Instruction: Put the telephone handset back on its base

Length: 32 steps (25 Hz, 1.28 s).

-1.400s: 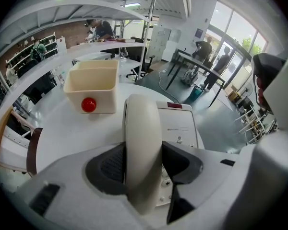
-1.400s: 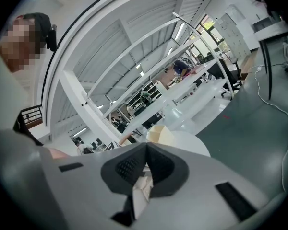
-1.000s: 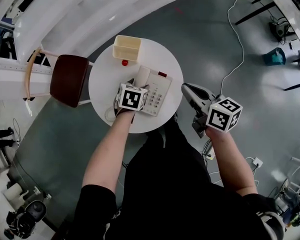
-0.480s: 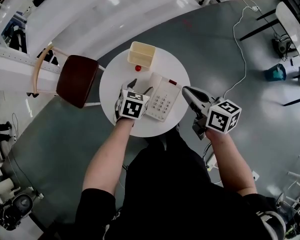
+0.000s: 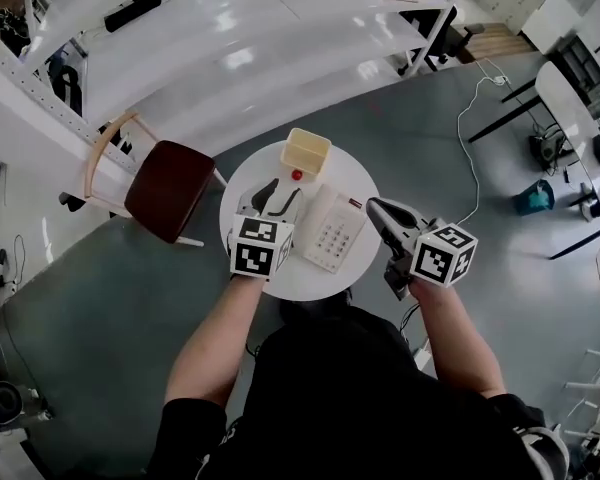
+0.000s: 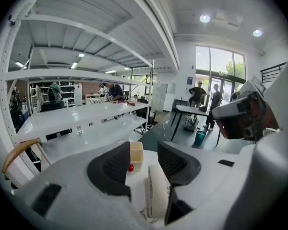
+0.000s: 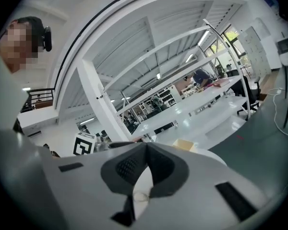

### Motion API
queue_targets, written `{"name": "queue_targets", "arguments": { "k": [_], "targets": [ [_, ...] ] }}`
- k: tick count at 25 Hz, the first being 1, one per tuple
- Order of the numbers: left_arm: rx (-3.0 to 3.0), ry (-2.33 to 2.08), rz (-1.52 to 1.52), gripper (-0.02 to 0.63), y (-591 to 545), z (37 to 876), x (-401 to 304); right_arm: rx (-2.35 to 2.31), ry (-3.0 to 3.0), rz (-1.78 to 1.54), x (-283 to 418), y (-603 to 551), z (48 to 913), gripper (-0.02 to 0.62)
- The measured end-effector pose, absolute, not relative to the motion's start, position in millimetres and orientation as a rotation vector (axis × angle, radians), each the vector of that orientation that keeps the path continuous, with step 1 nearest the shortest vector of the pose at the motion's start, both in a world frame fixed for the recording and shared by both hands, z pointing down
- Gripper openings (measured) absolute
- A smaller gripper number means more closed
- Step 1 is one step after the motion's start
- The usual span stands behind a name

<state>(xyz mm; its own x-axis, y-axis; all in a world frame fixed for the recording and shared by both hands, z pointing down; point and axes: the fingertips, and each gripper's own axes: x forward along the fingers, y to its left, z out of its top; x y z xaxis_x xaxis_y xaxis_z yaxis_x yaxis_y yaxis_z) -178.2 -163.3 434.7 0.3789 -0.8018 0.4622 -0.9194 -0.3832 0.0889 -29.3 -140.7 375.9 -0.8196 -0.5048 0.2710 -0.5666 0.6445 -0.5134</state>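
Overhead, from the head view: round white table (image 5: 355, 173) carrying a telephone base (image 5: 338, 240), keypad up, near its middle. Cream handset (image 5: 315, 216) lying along the base's left side. Left gripper (image 5: 280, 196) over the table's left half, just left of the handset, jaws apart and closing, nothing pinched. Yellow tub (image 5: 307, 149) at the far edge, small red ball (image 5: 297, 175) just in front of it. Right gripper (image 5: 373, 206) with its tips over the table's right edge, close beside the base. Chair (image 5: 168, 190) with a dark red seat standing off the left edge.

Next, from the left gripper view: dark pads (image 6: 110, 169) spread with a clear gap, closing on nothing. Handset lower down and beyond them, showing through the gap, partly behind the right jaw, touched by neither pad. Yellow tub and red ball farther off, past the left jaw's tip.

Lastly, from the right gripper view: jaws pressed together at the tips, holding nothing; only a sliver of white table showing under the join.
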Motion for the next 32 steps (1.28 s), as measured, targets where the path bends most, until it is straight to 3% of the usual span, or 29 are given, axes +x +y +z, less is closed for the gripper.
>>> {"name": "queue_targets", "arguments": {
  "k": [5,21,32],
  "targets": [
    [2.387,-1.571,0.357,0.170,-155,383,-199,0.957,-2.748,0.826,-29,-135,356,0.006],
    [2.393,-1.863,0.237,0.013,-136,301,-201,0.784,-2.870,0.553,-6,-160,299,0.006],
    [2.382,-1.991,0.179,0.015,-152,253,-172,0.679,-3.036,0.299,25,-188,227,0.005]
  ]
}}
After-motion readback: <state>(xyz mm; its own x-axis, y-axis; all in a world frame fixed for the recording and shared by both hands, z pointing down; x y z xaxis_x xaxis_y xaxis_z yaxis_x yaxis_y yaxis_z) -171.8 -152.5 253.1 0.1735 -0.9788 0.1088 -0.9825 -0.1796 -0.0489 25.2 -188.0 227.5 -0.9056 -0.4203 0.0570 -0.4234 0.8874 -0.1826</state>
